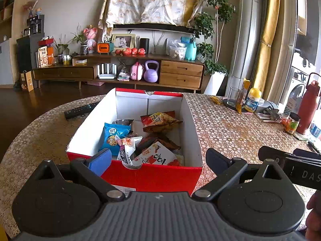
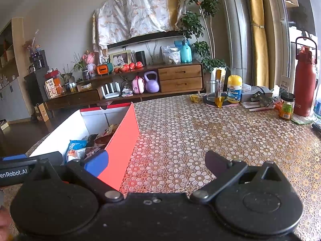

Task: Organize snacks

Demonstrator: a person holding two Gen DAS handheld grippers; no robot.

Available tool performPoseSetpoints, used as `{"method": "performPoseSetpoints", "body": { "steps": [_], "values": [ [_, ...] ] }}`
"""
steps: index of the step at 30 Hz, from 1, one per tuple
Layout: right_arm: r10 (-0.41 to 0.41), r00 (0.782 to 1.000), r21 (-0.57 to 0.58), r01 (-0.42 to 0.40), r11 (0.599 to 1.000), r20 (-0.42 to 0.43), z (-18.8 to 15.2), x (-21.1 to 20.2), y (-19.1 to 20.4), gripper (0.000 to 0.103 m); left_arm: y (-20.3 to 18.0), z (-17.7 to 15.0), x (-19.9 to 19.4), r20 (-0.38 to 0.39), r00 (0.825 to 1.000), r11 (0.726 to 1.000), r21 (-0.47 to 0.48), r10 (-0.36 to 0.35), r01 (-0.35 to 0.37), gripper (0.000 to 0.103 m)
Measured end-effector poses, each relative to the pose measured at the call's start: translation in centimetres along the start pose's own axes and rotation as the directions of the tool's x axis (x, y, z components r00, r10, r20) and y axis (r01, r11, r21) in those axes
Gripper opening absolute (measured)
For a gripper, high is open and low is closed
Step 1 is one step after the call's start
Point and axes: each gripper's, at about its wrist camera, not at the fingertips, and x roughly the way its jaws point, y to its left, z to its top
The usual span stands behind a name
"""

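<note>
A red cardboard box point(image 1: 152, 177) with white inner walls stands on the round table and holds several snack packets. Among them are a blue cookie packet point(image 1: 114, 136), an orange-red bag point(image 1: 159, 121) and a white-and-red packet point(image 1: 158, 155). My left gripper point(image 1: 158, 158) hovers wide open at the box's near wall, with nothing between its fingers. In the right wrist view the same box point(image 2: 122, 146) lies to the left. My right gripper point(image 2: 156, 160) is wide open over the bare tablecloth beside the box's right wall and holds nothing. The right gripper's body point(image 1: 291, 164) shows at the left wrist view's right edge.
A black remote point(image 1: 80, 110) lies left of the box. At the table's far right stand a glass point(image 2: 211, 90), a yellow-capped bottle point(image 2: 234, 89), a small jar point(image 2: 286, 105), a red flask point(image 2: 305, 80) and papers point(image 2: 258, 98). Patterned tablecloth point(image 2: 200, 132) stretches right of the box.
</note>
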Motion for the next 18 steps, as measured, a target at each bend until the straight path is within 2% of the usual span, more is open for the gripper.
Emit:
{"method": "performPoseSetpoints", "body": {
  "steps": [18],
  "values": [
    [-0.002,1.000,0.005,0.002,1.000,-0.002,-0.18,-0.10,0.02,0.103,-0.06,0.00,0.01,-0.004,1.000,1.000,0.000,0.002,-0.002,0.101]
  ]
}}
